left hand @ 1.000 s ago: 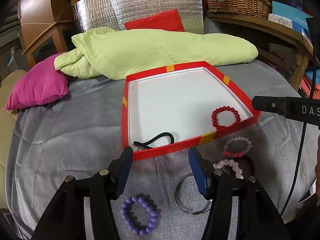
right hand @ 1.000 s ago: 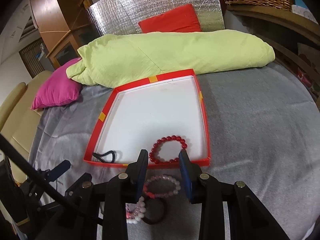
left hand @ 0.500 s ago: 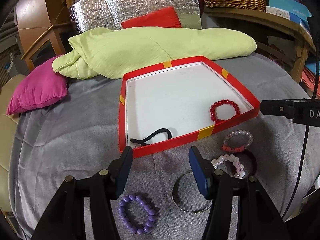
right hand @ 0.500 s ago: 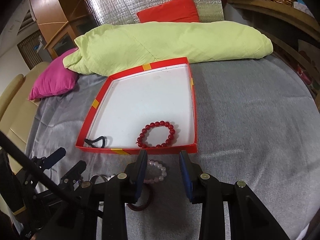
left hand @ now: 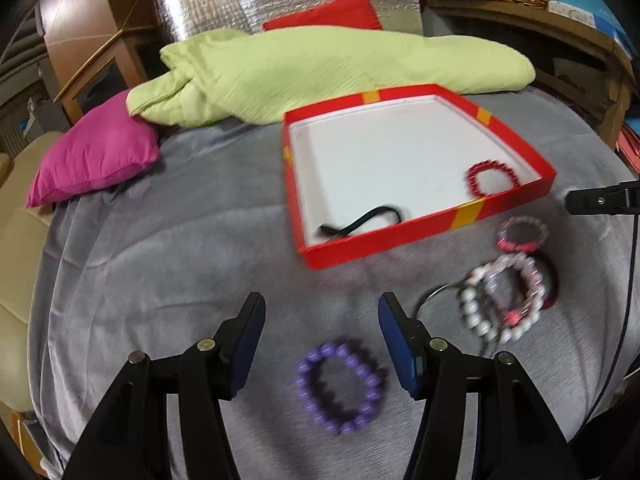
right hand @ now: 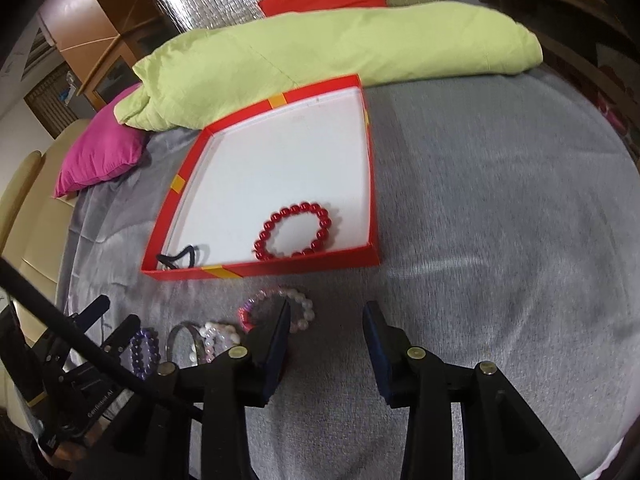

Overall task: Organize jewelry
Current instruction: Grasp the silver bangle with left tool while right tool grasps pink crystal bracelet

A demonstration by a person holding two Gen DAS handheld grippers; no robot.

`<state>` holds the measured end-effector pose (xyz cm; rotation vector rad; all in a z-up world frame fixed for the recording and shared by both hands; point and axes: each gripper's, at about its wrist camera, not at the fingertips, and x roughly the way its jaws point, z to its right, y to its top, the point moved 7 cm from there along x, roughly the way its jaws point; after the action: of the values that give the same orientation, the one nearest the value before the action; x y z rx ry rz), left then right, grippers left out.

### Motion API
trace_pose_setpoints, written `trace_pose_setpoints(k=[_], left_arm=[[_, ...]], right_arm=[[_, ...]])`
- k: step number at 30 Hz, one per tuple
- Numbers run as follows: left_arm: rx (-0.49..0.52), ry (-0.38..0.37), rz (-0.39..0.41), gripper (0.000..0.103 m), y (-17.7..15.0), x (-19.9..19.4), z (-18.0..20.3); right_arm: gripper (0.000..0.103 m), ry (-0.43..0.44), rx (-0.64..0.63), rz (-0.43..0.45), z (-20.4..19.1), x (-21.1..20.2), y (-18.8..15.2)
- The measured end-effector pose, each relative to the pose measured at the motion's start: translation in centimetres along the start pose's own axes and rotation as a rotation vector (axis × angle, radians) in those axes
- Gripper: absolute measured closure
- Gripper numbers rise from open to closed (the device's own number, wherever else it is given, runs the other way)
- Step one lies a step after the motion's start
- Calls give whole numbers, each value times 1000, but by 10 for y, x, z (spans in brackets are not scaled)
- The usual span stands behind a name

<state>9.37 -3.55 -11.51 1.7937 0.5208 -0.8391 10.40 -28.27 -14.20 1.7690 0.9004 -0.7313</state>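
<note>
Blue-padded and standing apart with nothing between them, the left tongs [left hand: 322,330] are hanging over the grey blanket [left hand: 160,264], with the purple bead bracelet [left hand: 340,386] lying just below their gap. The right tongs [right hand: 326,330] are also parted, their jaws having just been opening, and they are clamping nothing; a pink bead bracelet [right hand: 298,304] is lying partly behind their left finger. Beside it, a white bead bracelet [left hand: 500,300], a metal bangle [left hand: 434,298] and other bracelets are sitting in a loose cluster on the blanket. Beyond them, the red box lid [right hand: 280,268] is holding a red bead bracelet [right hand: 296,230] and a black hair tie [right hand: 182,258]. A folded green quilt [right hand: 320,48] and a magenta cushion [right hand: 100,152] are lying further back.
</note>
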Motion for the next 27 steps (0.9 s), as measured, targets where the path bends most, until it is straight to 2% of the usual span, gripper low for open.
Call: trace_pose_setpoints(k=[10, 15, 24, 27], left_arm=[[-83, 10, -59, 43, -20, 8, -45], [-100, -3, -65, 43, -25, 7, -53], [-39, -95, -45, 43, -22, 0, -30], [4, -141, -41, 39, -21, -2, -15]], right_arm=[[62, 88, 89, -100, -11, 20, -9], [62, 84, 128, -118, -15, 26, -11], [62, 71, 254, -121, -5, 33, -9], [62, 73, 280, -115, -5, 35, -8]])
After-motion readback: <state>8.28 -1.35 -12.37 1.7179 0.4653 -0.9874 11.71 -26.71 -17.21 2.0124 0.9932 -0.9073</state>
